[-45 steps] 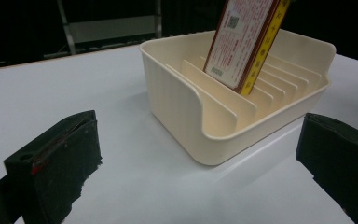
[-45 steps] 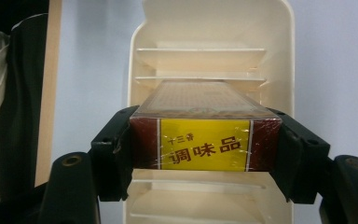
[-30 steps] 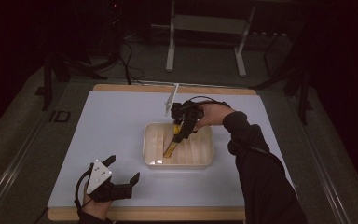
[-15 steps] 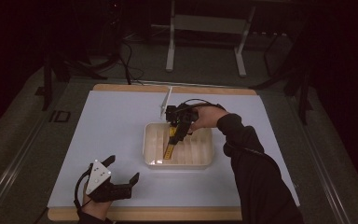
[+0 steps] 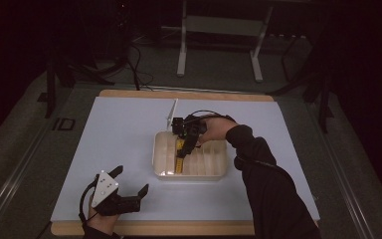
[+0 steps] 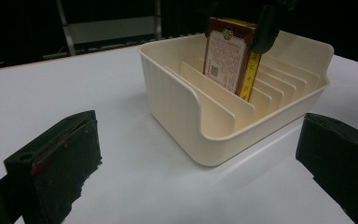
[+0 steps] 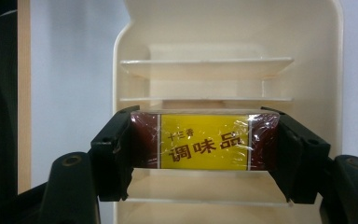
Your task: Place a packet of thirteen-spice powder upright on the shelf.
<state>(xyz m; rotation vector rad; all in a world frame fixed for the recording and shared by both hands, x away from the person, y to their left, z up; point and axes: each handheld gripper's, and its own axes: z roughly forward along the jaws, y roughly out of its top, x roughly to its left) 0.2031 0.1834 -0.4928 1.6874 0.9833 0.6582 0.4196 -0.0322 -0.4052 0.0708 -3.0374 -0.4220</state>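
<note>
The right gripper [image 5: 183, 152] is positioned over the cream tray [image 5: 218, 169], which sits on the white sheet [image 5: 124, 129] covering the bench [image 5: 154, 229]. Its jaws are pinching a flat box [image 7: 205, 141] wrapped in clear film, with a yellow centre panel and dark red ends. In the right gripper view, one black jaw presses on each dark red end of the box, and the yellow panel faces the camera.

The box stands upright on its narrow edge inside the tray, between two of the thin dividers [image 6: 214, 91] that split the tray into slots. In the left gripper view, the box [image 6: 226, 58] rises above the tray wall [image 6: 177, 100], with its printed red face turned toward the near end of the tray. Whether its lower edge touches the tray floor cannot be told.

The left gripper [image 5: 132, 188] rests on the white sheet near the front edge of the bench, well apart from the tray. Its jaws are spread wide with nothing between them. A grey three-cornered plate [image 5: 104, 188] sits on top of it, and the person's left hand [image 5: 99, 221] holds it from below
</note>
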